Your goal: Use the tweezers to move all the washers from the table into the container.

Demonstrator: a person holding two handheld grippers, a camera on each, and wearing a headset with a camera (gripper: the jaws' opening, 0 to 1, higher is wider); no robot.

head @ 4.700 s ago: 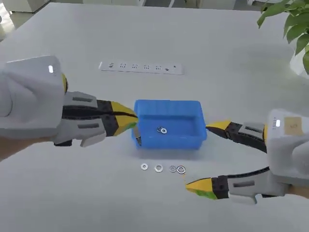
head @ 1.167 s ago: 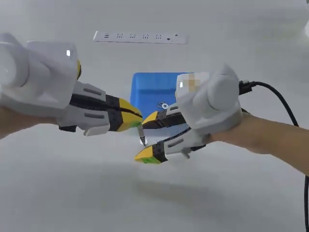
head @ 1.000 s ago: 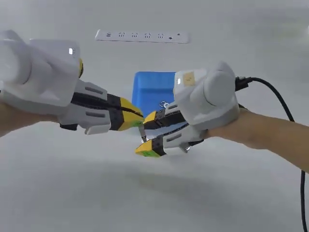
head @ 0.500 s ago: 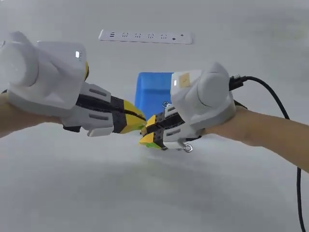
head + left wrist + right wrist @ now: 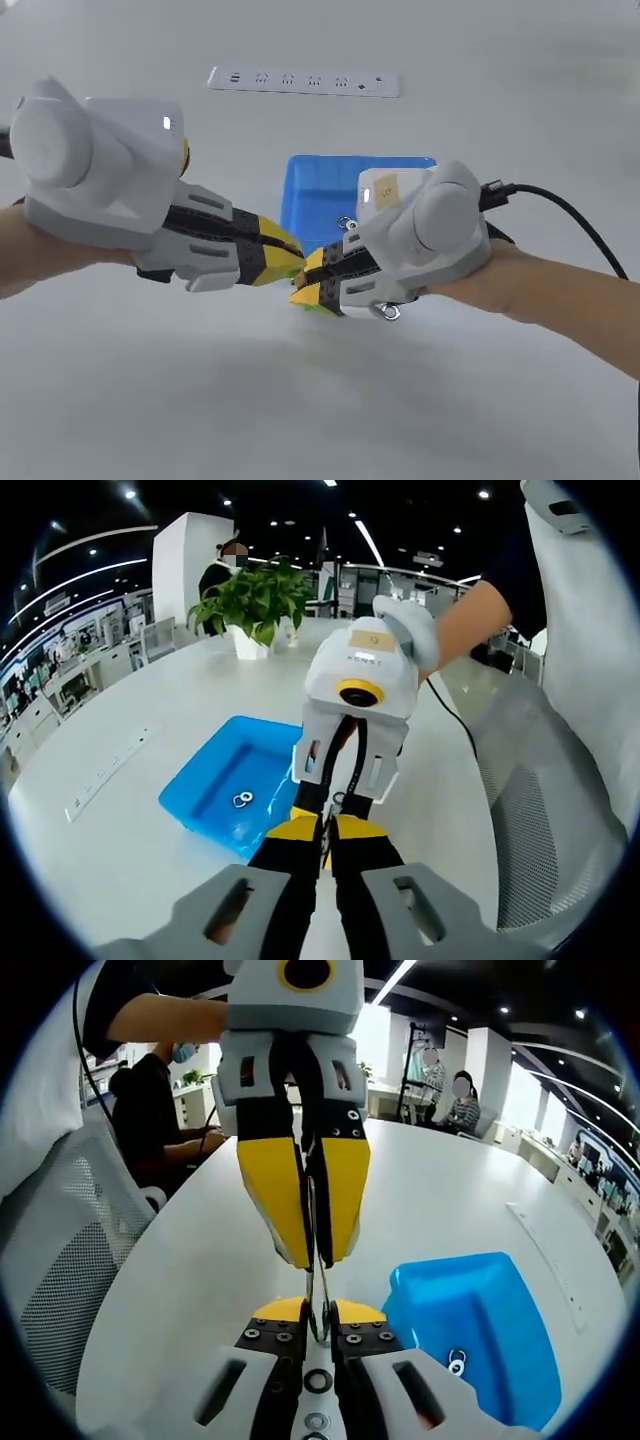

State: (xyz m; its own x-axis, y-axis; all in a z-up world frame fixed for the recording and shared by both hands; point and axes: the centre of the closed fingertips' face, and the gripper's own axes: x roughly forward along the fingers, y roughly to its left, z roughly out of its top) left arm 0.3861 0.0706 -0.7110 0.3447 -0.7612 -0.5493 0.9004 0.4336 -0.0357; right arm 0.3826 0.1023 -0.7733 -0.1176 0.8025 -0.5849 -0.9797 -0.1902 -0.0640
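Head view, L to R. The left gripper has a white moulded housing and black-and-yellow jaws, clenched on the tweezers. These are thin steel blades, mostly hidden btwn the jaws and seen edge-on in the right gripper view.

The right gripper meets it tip to tip from 4 o'clock, jaws squeezed in on the tweezers' free end.

The container is a glossy blue plastic rectangular tray at 12 o'clock of the tips. Its front-right part is covered by the right housing. One washer lies inside, partly masked.

A small metal ring sits at 6 o'clock of the right housing. Cannot tell whether it is a washer or a gripper fitting.

Two loose washers, flat rings, lie on the matte pale table. They show through the slot btwn the right jaws, and the row is cut off at the frame bottom.

A white power strip lies at 12 o'clock, well beyond the container. A black cable runs from the right housing toward 3 o'clock and is cut off at the edge.
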